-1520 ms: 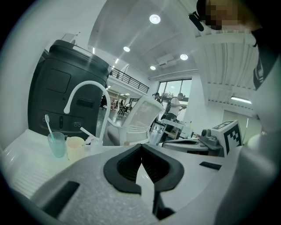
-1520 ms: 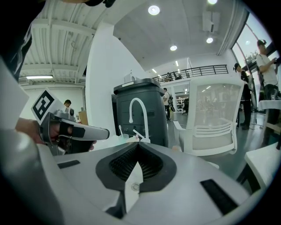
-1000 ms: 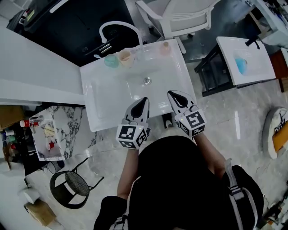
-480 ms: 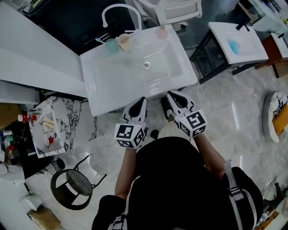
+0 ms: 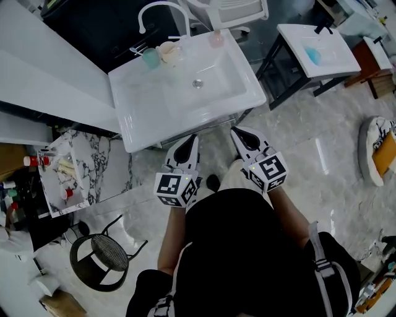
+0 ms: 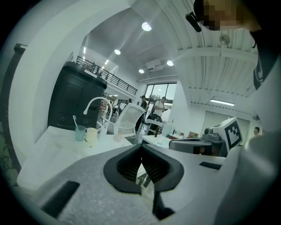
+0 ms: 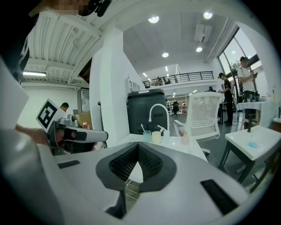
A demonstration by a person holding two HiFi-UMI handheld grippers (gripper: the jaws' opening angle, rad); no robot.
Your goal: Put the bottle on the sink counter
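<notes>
Both grippers have drawn back: a second ago their tips lay over the front rim of the sink counter (image 5: 141,121), and now they hang over the marble floor just short of it. The left gripper (image 5: 193,139) has its ribbed black jaws pressed together with nothing between them, and the right gripper (image 5: 239,132) is closed and empty in the same way. Beyond the tips the white counter stretches away, its basin bare round the drain. At the back right corner stands the bottle (image 5: 215,40), small, upright, of pale pink see-through plastic. It is well apart from both grippers. Further left along the same back edge are a cream mug (image 5: 168,52) and a teal cup (image 5: 150,59) holding a toothbrush, near the foot of the arched white faucet (image 5: 154,9). A white chair (image 5: 232,12) stands behind the counter.
</notes>
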